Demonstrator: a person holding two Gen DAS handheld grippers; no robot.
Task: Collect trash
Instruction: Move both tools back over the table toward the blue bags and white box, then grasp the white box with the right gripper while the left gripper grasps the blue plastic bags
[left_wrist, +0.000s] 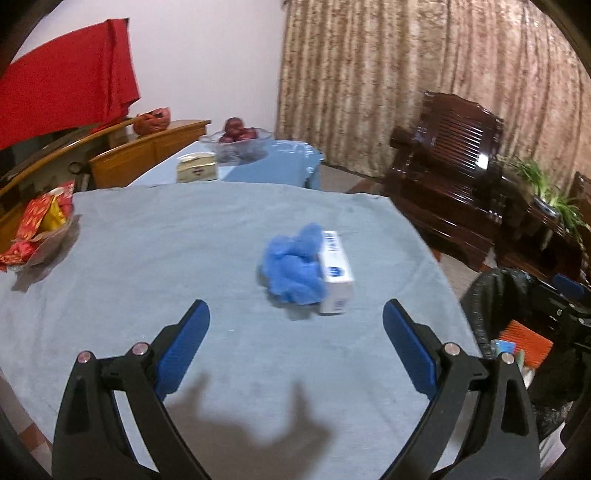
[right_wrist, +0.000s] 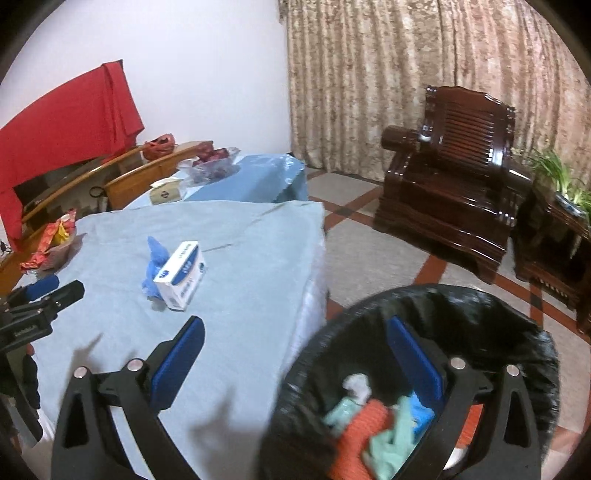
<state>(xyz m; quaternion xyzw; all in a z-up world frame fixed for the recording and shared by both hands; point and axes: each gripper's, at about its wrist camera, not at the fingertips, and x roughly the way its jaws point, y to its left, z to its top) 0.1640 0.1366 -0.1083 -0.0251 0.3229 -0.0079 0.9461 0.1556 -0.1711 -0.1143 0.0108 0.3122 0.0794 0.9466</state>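
A crumpled blue glove (left_wrist: 291, 269) lies on the grey-blue tablecloth (left_wrist: 147, 258), touching a small white and blue box (left_wrist: 335, 273) on its right. My left gripper (left_wrist: 295, 314) is open and empty, just short of them above the cloth. In the right wrist view the glove (right_wrist: 155, 266) and box (right_wrist: 181, 275) lie to the far left. My right gripper (right_wrist: 295, 328) is open and empty, over the table edge and the black-lined trash bin (right_wrist: 480, 306), which holds orange, teal and white scraps (right_wrist: 369, 424). The left gripper (right_wrist: 48, 291) shows at that view's left edge.
A dish of red and yellow wrappers (left_wrist: 40, 225) sits at the table's left edge. A second table behind holds a tissue box (left_wrist: 195, 168) and a glass fruit bowl (left_wrist: 238, 142). A dark wooden armchair (right_wrist: 454, 184) and a plant (right_wrist: 557, 177) stand right of the tiled floor.
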